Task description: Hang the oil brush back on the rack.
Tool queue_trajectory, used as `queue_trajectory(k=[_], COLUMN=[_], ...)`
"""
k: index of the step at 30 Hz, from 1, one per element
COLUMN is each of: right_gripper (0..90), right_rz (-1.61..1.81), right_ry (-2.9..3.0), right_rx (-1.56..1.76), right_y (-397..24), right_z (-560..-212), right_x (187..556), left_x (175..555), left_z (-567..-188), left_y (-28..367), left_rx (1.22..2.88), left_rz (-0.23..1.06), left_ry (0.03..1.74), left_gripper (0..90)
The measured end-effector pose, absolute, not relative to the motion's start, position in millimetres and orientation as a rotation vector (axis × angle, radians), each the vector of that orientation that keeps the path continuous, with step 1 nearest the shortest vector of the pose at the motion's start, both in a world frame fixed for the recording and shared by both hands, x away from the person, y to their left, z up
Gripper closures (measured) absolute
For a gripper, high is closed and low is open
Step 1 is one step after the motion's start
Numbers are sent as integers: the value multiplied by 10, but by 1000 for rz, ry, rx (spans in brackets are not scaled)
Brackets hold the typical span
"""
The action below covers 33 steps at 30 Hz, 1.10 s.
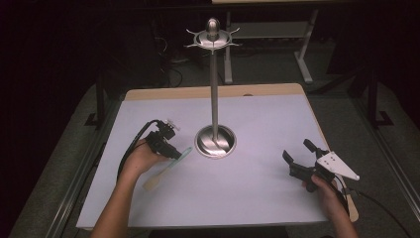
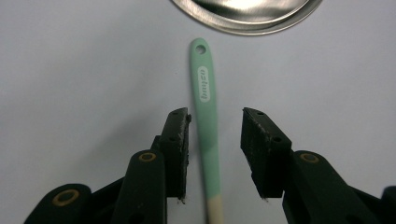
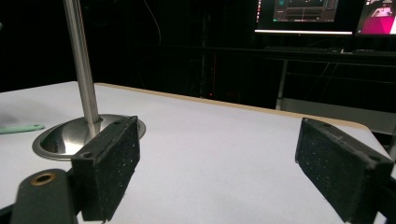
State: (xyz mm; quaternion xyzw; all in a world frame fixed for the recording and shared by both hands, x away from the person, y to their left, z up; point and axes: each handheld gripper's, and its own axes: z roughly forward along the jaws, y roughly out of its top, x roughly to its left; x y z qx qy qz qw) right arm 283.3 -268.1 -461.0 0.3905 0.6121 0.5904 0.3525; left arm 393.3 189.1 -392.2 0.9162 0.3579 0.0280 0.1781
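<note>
spatula: left of centre on the table, just left of the stand base
stand: centre frame

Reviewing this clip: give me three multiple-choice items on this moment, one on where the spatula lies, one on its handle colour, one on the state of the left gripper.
1. Where does the spatula lie?
A. flat on the table, its handle end near the stand's round base
B. hung on the stand's top hooks
C. on the floor

2. What colour is its handle?
A. red
B. mint green
C. black

3. How is the left gripper?
A. clamped on the stand's pole
B. open, with the handle between its jaws
C. shut and empty

Answers:
1 A: the left gripper view shows it lying just below the base.
2 B: green with a pale label.
3 B: there is a gap on each side of the handle.
</note>
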Motion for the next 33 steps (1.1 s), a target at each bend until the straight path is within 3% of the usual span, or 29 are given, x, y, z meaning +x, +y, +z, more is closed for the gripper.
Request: queue_trajectory(k=[13,33], right_gripper=[133,133], right_rz=[1527,1527], right_ry=[1584,1585], right_rx=[1011,1009], right_y=[-2681,-2680], right_z=[-4610,-4610], right_x=[2830,2832], left_x=[4066,4095], left_z=[-4071,-4137], left_y=[1692,1573], left_rx=[2751,2810], left_rz=[87,91], left_ry=[1034,1076], left_gripper=[631,728])
